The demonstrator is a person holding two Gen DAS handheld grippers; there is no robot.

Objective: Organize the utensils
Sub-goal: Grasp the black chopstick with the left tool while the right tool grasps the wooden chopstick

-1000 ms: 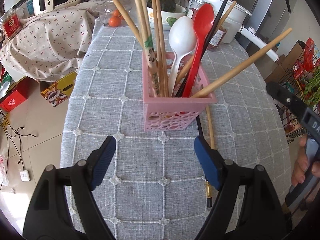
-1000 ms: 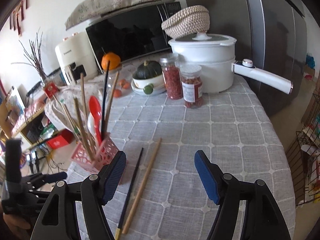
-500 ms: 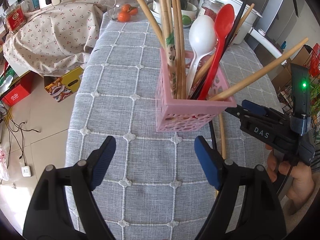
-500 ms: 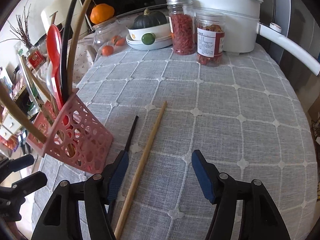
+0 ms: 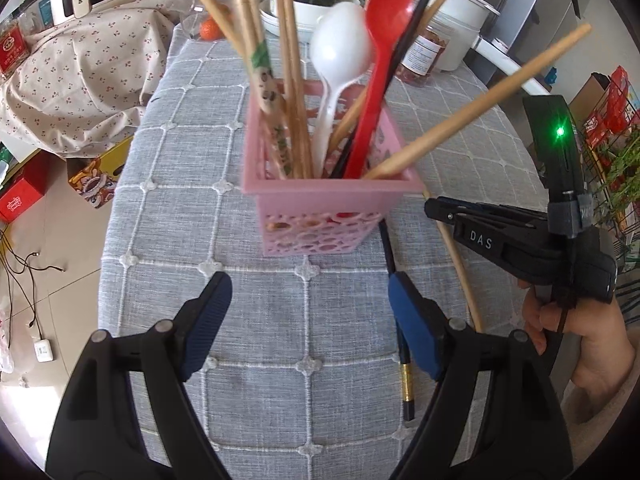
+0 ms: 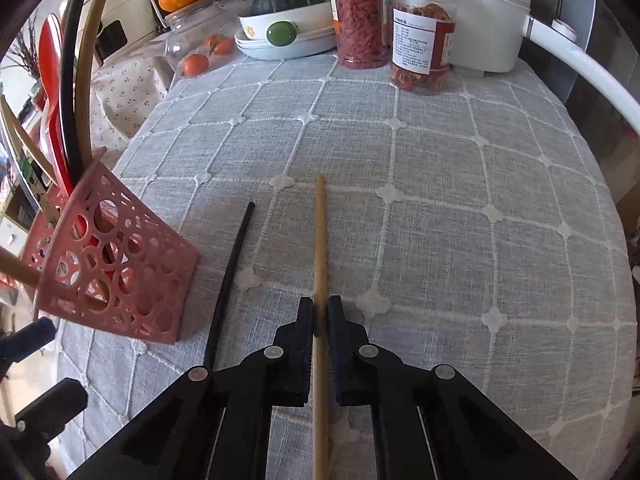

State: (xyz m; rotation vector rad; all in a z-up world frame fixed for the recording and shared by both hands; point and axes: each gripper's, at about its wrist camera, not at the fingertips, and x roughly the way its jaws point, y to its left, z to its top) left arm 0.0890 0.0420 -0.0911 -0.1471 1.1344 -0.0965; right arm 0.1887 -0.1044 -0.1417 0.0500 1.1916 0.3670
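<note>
Wooden chopstick lies flat on the grey tablecloth, just right of the black chopstick and near the pink holder; your R gripper is clamped on its near part. Your L gripper hangs wide apart w/ nothing in it, in front of the holder, which stands upright w/ spoons + chopsticks inside.
</note>
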